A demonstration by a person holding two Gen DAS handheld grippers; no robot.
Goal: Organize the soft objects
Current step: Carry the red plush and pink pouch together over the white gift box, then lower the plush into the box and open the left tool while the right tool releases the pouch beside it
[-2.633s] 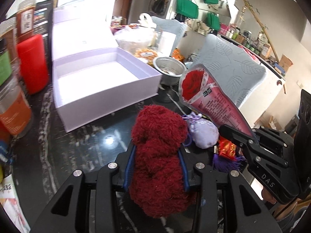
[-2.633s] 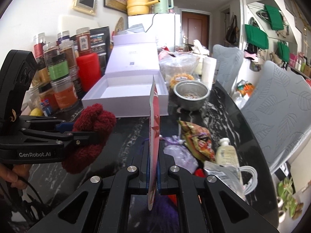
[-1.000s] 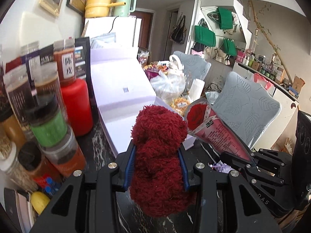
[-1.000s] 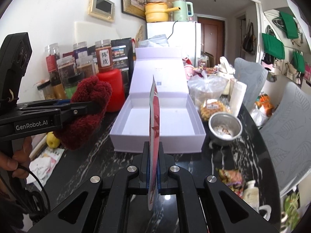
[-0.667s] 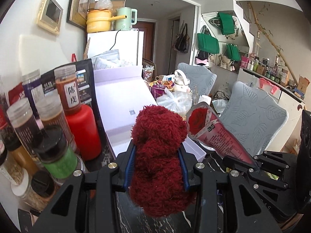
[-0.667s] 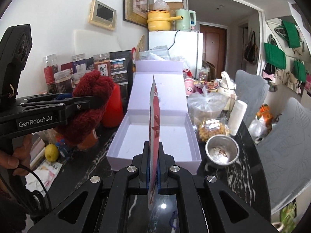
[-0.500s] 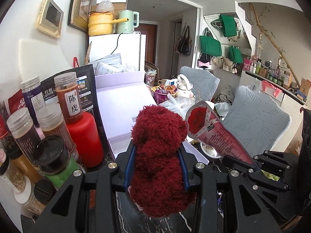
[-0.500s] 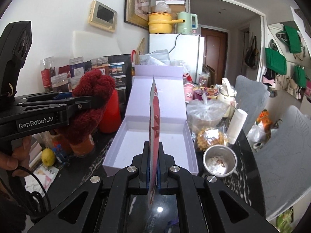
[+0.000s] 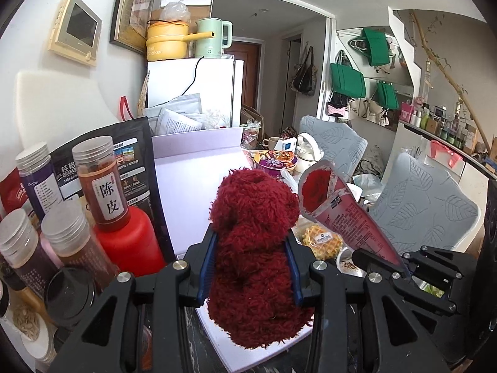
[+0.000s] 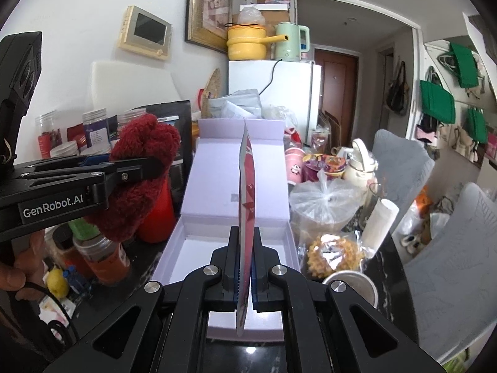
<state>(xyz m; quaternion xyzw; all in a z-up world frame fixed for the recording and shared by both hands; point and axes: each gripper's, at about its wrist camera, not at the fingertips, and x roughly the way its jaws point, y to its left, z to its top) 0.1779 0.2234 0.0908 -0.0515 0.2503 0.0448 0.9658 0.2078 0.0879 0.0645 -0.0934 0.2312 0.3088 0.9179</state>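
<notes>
My left gripper (image 9: 250,264) is shut on a fuzzy dark red plush toy (image 9: 253,248) and holds it in the air at the near left corner of an open lilac box (image 10: 198,248); the toy also shows in the right wrist view (image 10: 136,183). My right gripper (image 10: 245,267) is shut on a flat pink cone wrapper with a red rose (image 10: 247,192), seen edge-on above the box's near end. In the left wrist view the wrapped rose (image 9: 338,214) rises to the right of the toy. The box's lid (image 9: 192,192) stands open behind.
Jars (image 9: 104,183) and a red bottle (image 9: 130,245) crowd the table's left side. A steel bowl (image 10: 354,286), a waffle pack (image 10: 335,255), a tied plastic bag (image 10: 326,199) and a white roll (image 10: 380,220) lie right of the box. Grey chairs (image 10: 447,264) stand at the right.
Both grippers have risen and moved forward over the box, still holding the toy and the wrapped rose. The box now lies lower and closer in both views.
</notes>
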